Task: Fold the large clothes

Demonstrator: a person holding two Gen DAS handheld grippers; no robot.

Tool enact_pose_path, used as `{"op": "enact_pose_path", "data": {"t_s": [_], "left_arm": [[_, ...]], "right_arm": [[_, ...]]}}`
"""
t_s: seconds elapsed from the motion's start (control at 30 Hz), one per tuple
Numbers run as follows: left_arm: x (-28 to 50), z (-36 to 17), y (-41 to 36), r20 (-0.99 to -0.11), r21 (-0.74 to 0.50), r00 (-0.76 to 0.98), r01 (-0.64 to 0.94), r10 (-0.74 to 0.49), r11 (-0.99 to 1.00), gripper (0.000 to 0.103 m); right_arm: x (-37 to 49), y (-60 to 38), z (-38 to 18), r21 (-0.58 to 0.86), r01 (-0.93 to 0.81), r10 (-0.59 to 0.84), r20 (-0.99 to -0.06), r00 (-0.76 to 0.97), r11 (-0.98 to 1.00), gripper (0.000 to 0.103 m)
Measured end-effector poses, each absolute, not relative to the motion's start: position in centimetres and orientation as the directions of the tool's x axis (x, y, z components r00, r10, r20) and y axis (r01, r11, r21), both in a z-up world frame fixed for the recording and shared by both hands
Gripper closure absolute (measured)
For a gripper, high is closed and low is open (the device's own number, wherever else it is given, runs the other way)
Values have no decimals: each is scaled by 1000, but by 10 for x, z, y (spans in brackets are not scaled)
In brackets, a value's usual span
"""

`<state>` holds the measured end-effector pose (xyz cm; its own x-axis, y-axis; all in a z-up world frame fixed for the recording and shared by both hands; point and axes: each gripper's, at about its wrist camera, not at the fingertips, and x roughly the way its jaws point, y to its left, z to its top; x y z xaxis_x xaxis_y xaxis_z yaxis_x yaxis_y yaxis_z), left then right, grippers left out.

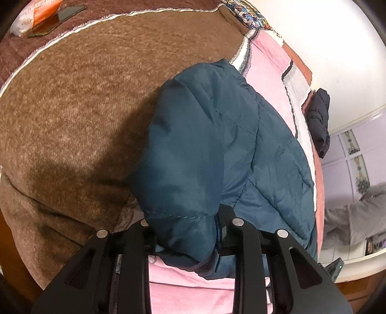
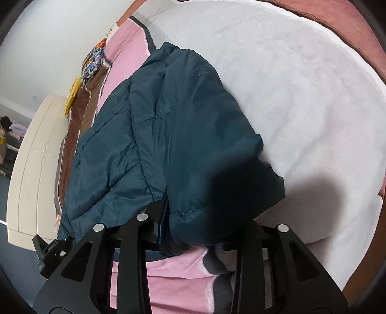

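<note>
A dark teal quilted jacket (image 1: 205, 145) lies on the bed with both side parts folded over its middle. In the left wrist view my left gripper (image 1: 187, 222) has the stitched hem of the left fold bunched between its fingers, and the cloth fills the gap. In the right wrist view the same jacket (image 2: 168, 132) has its right fold over the middle. My right gripper (image 2: 193, 224) holds that fold's hem, and the cloth covers its right fingertip. Both grippers sit at the jacket's near end, over the pink sheet (image 2: 173, 277).
A brown blanket (image 1: 72, 108) lies left of the jacket, a white fleecy blanket (image 2: 289, 84) right of it. A dark flat slab (image 1: 58, 19) and an orange packet (image 1: 41, 12) lie at the far left. A black garment (image 1: 318, 116) hangs off the bed's right edge. A cream cabinet (image 2: 36, 157) stands beside the bed.
</note>
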<state>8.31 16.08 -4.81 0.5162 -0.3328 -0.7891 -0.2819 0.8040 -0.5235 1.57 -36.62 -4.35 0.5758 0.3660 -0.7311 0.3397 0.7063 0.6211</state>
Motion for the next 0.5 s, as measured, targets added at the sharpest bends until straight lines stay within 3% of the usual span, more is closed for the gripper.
{"op": "enact_pose_path", "data": {"t_s": [0.2, 0.33, 0.5], "left_arm": [[81, -47, 162, -804, -506, 505, -306, -313, 807, 63], [75, -45, 167, -816, -490, 496, -320, -297, 811, 53], [66, -40, 171, -819, -482, 495, -320, -290, 815, 49]], "right_arm": [[3, -369, -45, 591, 353, 351, -758, 550, 725, 56], [-5, -371, -40, 570, 343, 345, -773, 533, 746, 54], [-25, -382, -34, 563, 346, 342, -779, 526, 751, 54]]}}
